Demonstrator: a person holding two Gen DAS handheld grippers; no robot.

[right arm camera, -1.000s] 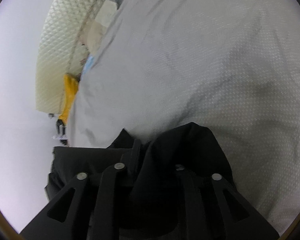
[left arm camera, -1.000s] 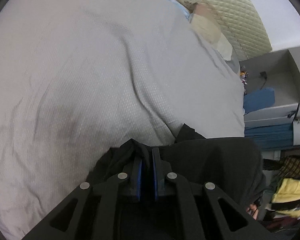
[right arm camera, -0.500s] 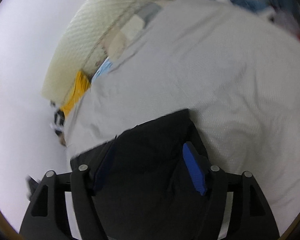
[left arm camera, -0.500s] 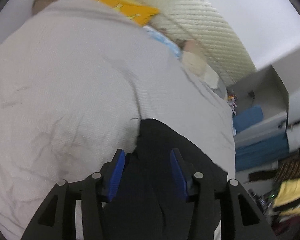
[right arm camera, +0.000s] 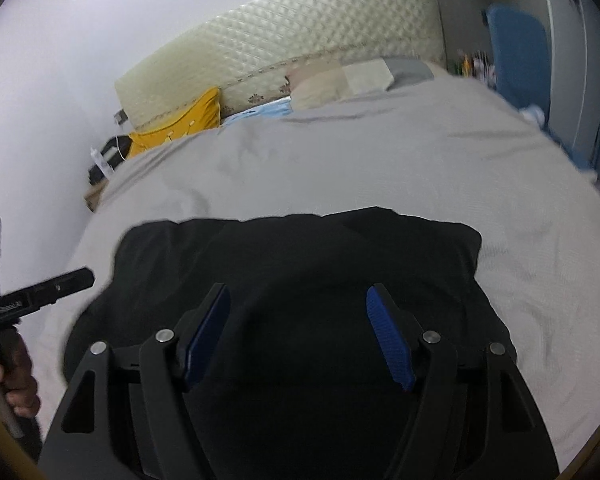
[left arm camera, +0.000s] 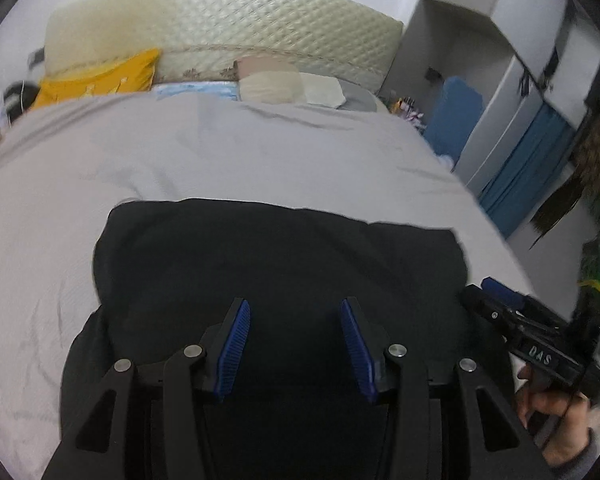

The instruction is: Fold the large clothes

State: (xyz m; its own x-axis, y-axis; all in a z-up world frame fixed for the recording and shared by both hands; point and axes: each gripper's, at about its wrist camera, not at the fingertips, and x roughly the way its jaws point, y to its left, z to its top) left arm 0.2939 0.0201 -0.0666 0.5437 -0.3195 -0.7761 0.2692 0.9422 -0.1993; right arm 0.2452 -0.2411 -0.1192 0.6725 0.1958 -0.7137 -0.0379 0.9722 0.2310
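we have both grippers hanging above the near part of the black garment (left arm camera: 276, 256), which lies folded into a wide dark slab on the grey bedspread (left arm camera: 228, 148), close to the bed's near edge and well apart from the pillows at the headboard end. the relation that matters next: the garment sits straight ahead of and below each tool, and its long axis runs across the bed, side to side, so each hand has its own end within reach. the left gripper (left arm camera: 296, 340) stands with its blue pads apart and nothing pinched between them, only cloth lying beneath; the right gripper (right arm camera: 298, 336) is likewise spread, wider still, and grips nothing. both sets of jaws have just been opening, with no cloth between the pads now.

we judge the left hand nearer the garment's left end and the right hand nearer its right end (neither is clearly closer overall).

the left wrist view shows the right tool's tip at the garment's right corner. the right wrist view instead shows the left tool off the garment's left side, and the bed's left edge by the wall.
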